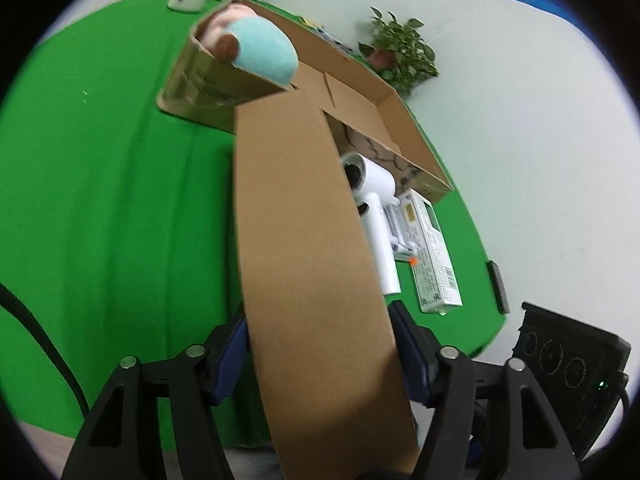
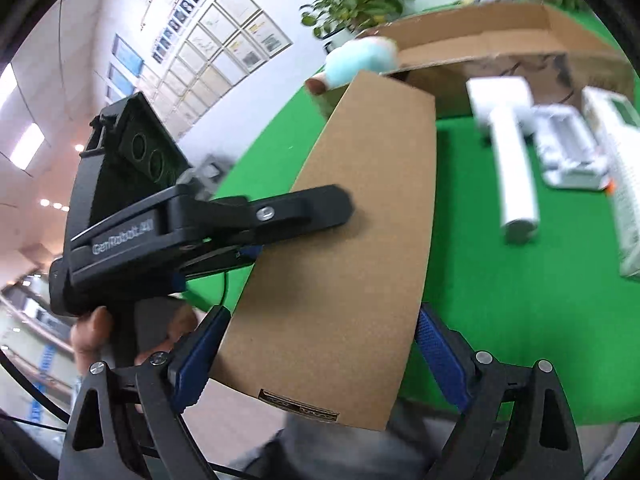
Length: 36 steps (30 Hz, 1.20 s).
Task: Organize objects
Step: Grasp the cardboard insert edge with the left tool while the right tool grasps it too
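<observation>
An open cardboard box (image 1: 360, 92) lies on the green tablecloth (image 1: 100, 200), with a teal and pink plush toy (image 1: 264, 48) sticking out of its far end. One long flap (image 1: 312, 260) reaches toward me. My left gripper (image 1: 320, 352) has this flap between its blue pads (image 1: 234, 360), and both pads touch it. In the right wrist view the left gripper (image 2: 316, 228) clamps the flap (image 2: 352, 240) from the side, one finger on top. My right gripper (image 2: 316, 344) stands open around the flap's near end. A white hair dryer (image 1: 376, 200) lies beside the box.
A white and green carton (image 1: 432, 252) and a clear plastic pack (image 1: 400, 236) lie next to the dryer. A dark flat device (image 1: 498, 286) sits at the table's edge. Potted plants (image 1: 400, 52) stand behind the box. A hand (image 2: 92, 328) holds the left tool.
</observation>
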### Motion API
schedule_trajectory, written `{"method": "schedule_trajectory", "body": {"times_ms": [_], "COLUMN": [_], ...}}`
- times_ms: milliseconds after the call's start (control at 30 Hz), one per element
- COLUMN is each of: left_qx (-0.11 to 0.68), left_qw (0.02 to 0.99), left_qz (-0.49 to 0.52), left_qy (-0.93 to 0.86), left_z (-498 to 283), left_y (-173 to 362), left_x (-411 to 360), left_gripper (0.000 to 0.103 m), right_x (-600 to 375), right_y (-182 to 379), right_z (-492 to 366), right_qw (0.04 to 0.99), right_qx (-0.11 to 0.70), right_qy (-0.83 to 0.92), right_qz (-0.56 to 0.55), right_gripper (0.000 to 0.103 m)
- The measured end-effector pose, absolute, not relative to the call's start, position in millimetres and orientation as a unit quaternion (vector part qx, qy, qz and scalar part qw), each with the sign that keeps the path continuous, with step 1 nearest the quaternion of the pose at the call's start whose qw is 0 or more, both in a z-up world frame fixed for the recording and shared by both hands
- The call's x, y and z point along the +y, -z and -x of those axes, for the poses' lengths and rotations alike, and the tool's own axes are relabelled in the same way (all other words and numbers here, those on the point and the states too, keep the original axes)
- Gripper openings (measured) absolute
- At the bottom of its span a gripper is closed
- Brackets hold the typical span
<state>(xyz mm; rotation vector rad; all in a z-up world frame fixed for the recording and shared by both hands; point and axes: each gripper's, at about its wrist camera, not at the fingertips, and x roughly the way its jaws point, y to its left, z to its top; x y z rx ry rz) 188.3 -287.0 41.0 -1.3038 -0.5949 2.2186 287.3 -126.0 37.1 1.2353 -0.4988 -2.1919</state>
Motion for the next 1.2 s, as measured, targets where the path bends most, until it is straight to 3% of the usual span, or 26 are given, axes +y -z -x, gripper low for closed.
{"method": "schedule_trajectory", "body": {"times_ms": [133,200,267,333,733,800,900,967,1033,1100,1167,1200], "left_qx": [-0.2,-0.181,-0.163,-0.15,-0.071,-0.07,-0.078,-0.085,-0.091,-0.106,-0.116,-0.117], "left_qw": [0.225,0.211,0.203,0.209,0.289,0.285,0.247,0.217,0.205,0.203,0.207,0.209], "left_qz": [0.464,0.455,0.448,0.449,0.446,0.439,0.431,0.43,0.443,0.452,0.46,0.464], "left_qy": [-0.833,-0.846,-0.855,-0.856,-0.844,-0.849,-0.864,-0.872,-0.868,-0.862,-0.856,-0.853], "left_z": [-194,-197,-197,-196,-198,-202,-204,-204,-202,-203,-203,-204], "left_y": [-52,-59,-67,-71,-79,-83,-86,-80,-72,-61,-53,-50], "left_x": [-290,-291,-286,-280,-197,-199,-215,-229,-238,-244,-245,-246], "left_gripper": [0.063,0.062,0.056,0.041,0.041,0.044,0.063,0.067,0.067,0.067,0.066,0.066], "right_x": [-126,-126,-122,-116,-65,-61,-57,-56,-61,-73,-89,-97], "right_y": [-36,-40,-44,-48,-71,-73,-76,-75,-68,-60,-50,-49], "right_z": [-287,-290,-293,-295,-311,-310,-309,-311,-304,-293,-286,-288], "right_qw": [0.295,0.292,0.282,0.275,0.227,0.214,0.191,0.172,0.154,0.15,0.154,0.157], "right_qx": [-0.191,-0.183,-0.177,-0.174,-0.176,-0.169,-0.144,-0.122,-0.1,-0.08,-0.057,-0.048], "right_qy": [0.816,0.822,0.831,0.837,0.87,0.877,0.891,0.898,0.901,0.895,0.885,0.884], "right_qz": [-0.46,-0.454,-0.446,-0.439,-0.4,-0.395,-0.386,-0.385,-0.393,-0.413,-0.436,-0.437], "right_gripper": [0.092,0.097,0.099,0.1,0.1,0.1,0.1,0.1,0.091,0.058,0.034,0.035]}}
